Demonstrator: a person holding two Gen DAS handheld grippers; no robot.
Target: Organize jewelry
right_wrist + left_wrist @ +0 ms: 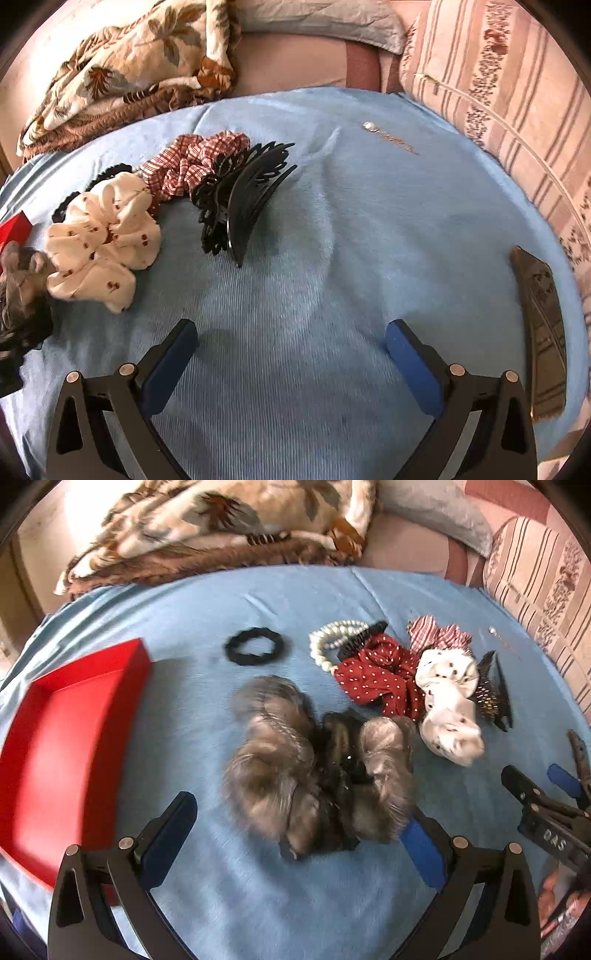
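Observation:
My left gripper is open, its jaws on either side of a grey furry hair piece lying on the blue cloth. A red tray lies to its left. Beyond lie a black scrunchie, a pearl bracelet, a red dotted scrunchie, a white scrunchie and a black claw clip. My right gripper is open and empty over bare cloth; it also shows in the left wrist view. The white scrunchie, a checked scrunchie and the claw clip lie to its left.
A small pin with a pearl head lies far right on the cloth. A patterned flat strip lies at the right edge. A floral blanket and a striped cushion border the cloth at the back.

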